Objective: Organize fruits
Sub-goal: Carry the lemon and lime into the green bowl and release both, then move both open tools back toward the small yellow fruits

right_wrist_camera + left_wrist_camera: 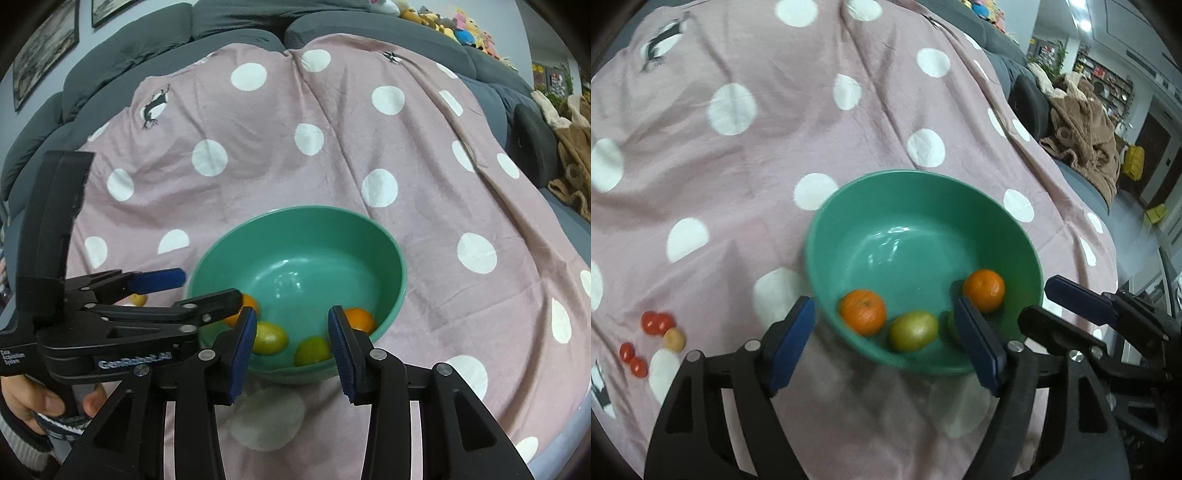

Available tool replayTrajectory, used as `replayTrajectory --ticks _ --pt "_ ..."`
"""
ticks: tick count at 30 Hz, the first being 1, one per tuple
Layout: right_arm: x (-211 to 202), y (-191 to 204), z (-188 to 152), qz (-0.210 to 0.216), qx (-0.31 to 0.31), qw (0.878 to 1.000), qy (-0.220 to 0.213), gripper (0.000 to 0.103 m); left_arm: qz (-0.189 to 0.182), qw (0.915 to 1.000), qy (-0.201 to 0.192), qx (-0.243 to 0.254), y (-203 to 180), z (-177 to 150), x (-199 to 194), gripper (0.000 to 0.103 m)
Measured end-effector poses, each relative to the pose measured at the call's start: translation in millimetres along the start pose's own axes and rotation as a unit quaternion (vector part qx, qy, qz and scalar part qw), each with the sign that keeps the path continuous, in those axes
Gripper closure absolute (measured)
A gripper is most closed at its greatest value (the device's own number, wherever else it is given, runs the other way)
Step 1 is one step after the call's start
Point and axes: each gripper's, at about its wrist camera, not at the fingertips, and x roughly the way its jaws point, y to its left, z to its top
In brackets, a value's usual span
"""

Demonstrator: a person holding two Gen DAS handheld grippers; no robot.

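My left gripper [884,332] stood released over the round green plastic bowl [923,206], which held two oranges [862,311] and, I think, two blurred yellow-green fruits [913,330]. My right gripper [291,345] gaped, grasping nothing.

The left tool [207,291] reads "GenRobot.AI" (also "Data Acquisition System").

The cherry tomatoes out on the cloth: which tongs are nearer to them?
Left. The left tongs sit at the green bowl's near rim, beside the cherry tomatoes. The right tongs are at the bowl's other side, farther away.
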Motion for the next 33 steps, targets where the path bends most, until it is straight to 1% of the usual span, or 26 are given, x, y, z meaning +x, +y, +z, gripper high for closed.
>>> replayTrajectory --ticks 3,5,9,12,14,16,21,25,28,33 --pt "-6 8 -3 0.008 -0.001 1.0 0.001 0.062 0.003 0.9997 -0.009 -0.021 14 -11 -21 0.023" --pt "-11 14 -4 0.011 -0.006 1.0 0.002 0.062 0.012 0.9993 -0.013 -0.034 22 -21 -36 0.022" --pt "-20 28 -8 0.022 -0.015 1.0 0.003 0.062 0.028 0.9974 -0.02 -0.063 43 -47 -69 0.022" --pt "-27 40 -13 0.036 -0.025 0.999 0.008 0.061 0.053 0.9941 -0.032 -0.089 65 -70 -100 0.016" --pt "-30 49 -16 0.049 -0.033 0.998 0.012 0.057 0.08 0.9896 -0.041 -0.113 83 -88 -122 0.016" --pt "-31 56 -19 0.065 -0.036 0.997 0.017 0.056 0.103 0.9849 -0.045 -0.132 99 -107 -142 0.015" --pt "-27 78 -30 0.115 -0.045 0.991 0.045 0.054 0.138 0.9757 -0.036 -0.166 127 -149 -168 0.012" --pt "-19 98 -40 0.146 -0.056 0.985 0.07 0.054 0.137 0.9707 -0.022 -0.196 141 -177 -174 0.012" --pt "-13 114 -47 0.158 -0.069 0.981 0.087 0.054 0.134 0.967 -0.013 -0.216 149 -194 -175 0.013" --pt "-4 140 -52 0.165 -0.096 0.976 0.108 0.054 0.12 0.9659 -0.012 -0.229 155 -200 -169 0.014"
